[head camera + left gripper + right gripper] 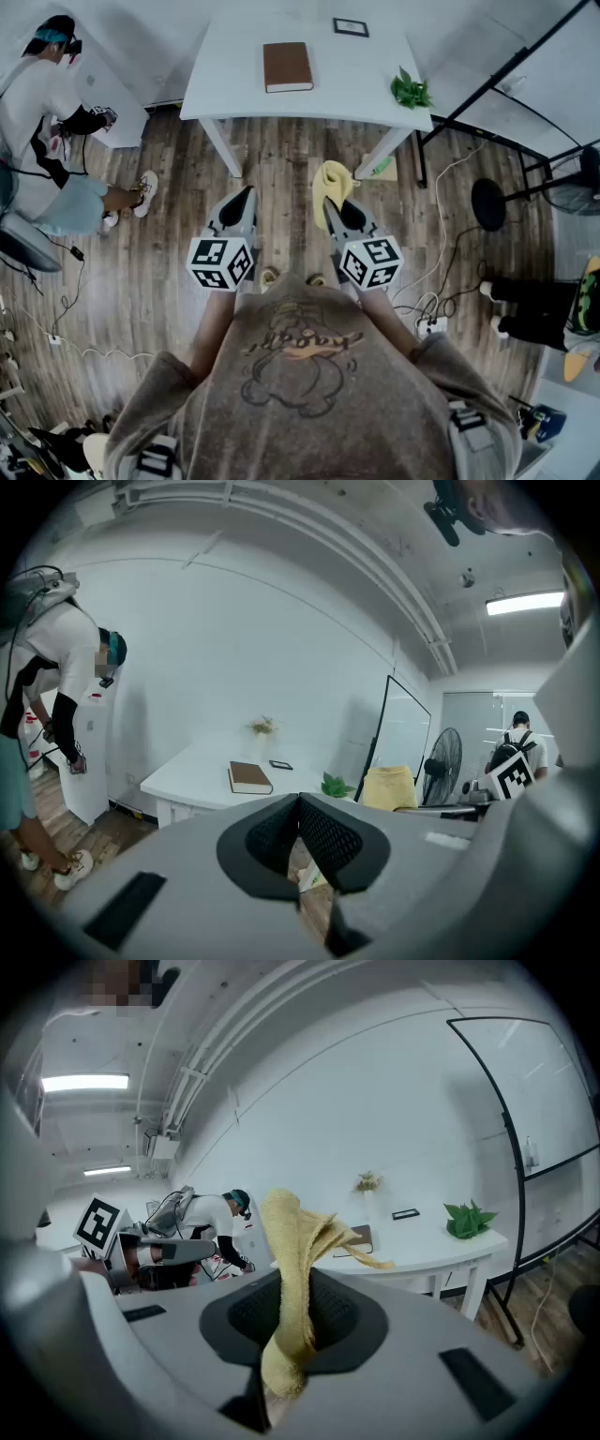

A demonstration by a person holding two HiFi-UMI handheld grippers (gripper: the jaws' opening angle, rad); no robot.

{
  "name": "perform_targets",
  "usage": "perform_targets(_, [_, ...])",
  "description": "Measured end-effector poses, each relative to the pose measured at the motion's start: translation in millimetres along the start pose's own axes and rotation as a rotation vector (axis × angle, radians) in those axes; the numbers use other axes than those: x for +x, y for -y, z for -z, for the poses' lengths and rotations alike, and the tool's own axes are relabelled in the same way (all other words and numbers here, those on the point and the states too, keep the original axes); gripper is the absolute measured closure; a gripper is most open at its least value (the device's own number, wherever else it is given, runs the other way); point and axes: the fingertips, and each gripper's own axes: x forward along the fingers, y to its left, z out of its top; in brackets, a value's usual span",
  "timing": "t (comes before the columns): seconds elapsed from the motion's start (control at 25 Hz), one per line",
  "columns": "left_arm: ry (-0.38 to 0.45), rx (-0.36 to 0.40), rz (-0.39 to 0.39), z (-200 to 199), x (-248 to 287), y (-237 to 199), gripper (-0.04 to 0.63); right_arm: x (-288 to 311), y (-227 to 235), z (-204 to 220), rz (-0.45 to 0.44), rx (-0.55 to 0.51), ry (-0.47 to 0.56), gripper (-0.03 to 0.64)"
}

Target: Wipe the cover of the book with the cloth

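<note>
The left tongs (244, 197) hang over the floor, jaws pressed together on nothing, probably kept free to steady the book. The brown book (287, 66) lies flat on the white tabletop (225, 89), well ahead of both tools and untouched. The right tongs (330, 211) are clamped on the yellow cloth (331, 178), whose loose end sticks out past the jaws, ready to serve as a wiping pad.

Both forearms reach forward. The left gripper (247, 195) seems closed, tips touching; the right gripper (329, 203) pinches the cloth (334, 177).
</note>
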Motion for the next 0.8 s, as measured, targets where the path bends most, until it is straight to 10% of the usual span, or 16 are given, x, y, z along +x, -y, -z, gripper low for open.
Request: perform_targets(0.8, [-0.046,0.038,0.077,3,-14,-41,0.592,33,-38,13,0.042,0.024,0.029,0.554])
